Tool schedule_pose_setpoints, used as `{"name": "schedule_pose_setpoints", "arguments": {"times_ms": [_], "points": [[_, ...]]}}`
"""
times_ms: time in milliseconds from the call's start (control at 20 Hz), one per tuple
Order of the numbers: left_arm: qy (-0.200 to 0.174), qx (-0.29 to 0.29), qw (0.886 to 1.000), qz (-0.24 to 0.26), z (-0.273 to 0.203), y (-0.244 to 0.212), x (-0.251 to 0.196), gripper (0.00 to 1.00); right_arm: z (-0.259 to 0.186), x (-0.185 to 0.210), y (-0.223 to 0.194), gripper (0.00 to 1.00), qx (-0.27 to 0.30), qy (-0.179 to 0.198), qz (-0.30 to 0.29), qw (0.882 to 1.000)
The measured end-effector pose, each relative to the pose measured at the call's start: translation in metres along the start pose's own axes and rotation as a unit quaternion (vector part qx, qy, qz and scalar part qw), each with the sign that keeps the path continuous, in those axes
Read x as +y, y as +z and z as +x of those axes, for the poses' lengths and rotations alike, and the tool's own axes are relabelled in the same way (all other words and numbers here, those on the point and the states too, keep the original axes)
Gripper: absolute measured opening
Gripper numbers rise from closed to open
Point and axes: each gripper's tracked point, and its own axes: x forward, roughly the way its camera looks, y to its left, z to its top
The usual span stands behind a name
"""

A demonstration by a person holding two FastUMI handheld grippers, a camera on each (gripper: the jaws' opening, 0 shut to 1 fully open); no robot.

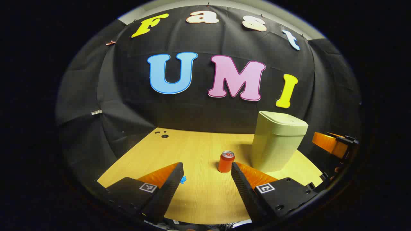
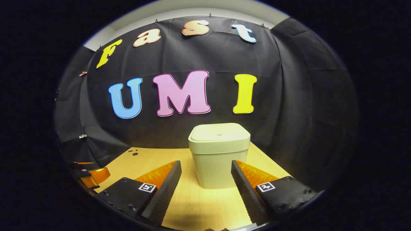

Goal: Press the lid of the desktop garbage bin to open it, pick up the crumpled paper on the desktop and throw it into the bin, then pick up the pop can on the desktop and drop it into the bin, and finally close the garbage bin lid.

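A pale green bin (image 1: 277,141) stands on the wooden desk (image 1: 199,192) with its lid shut. In the left gripper view an orange pop can (image 1: 226,161) stands upright just left of the bin. My left gripper (image 1: 205,175) is open, short of the can, with nothing between its fingers. In the right gripper view the bin (image 2: 219,155) sits straight ahead, and my right gripper (image 2: 205,173) is open in front of it, apart from it. The right gripper (image 1: 334,144) also shows at the far right of the left gripper view, beyond the bin.
Black cloth walls close the desk at the back and sides. A small blue mark (image 1: 183,180) lies on the desk near my left finger. Dark holes (image 1: 163,134) mark the desk's far left corner. The left gripper (image 2: 91,175) shows at the lower left of the right gripper view.
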Motion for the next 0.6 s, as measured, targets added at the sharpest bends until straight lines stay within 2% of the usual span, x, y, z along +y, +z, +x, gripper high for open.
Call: {"name": "schedule_pose_setpoints", "arguments": {"times_ms": [100,600], "points": [[0.017,-0.007,1.0,0.009,-0.001,0.002,0.009,0.96,0.001,0.0,-0.002,0.97,0.004,0.001,0.003,1.0],[0.035,0.017,0.999,0.0,0.002,-0.019,0.026,0.96,-0.001,0.005,-0.013,0.97,0.019,0.003,-0.01,1.0]]}}
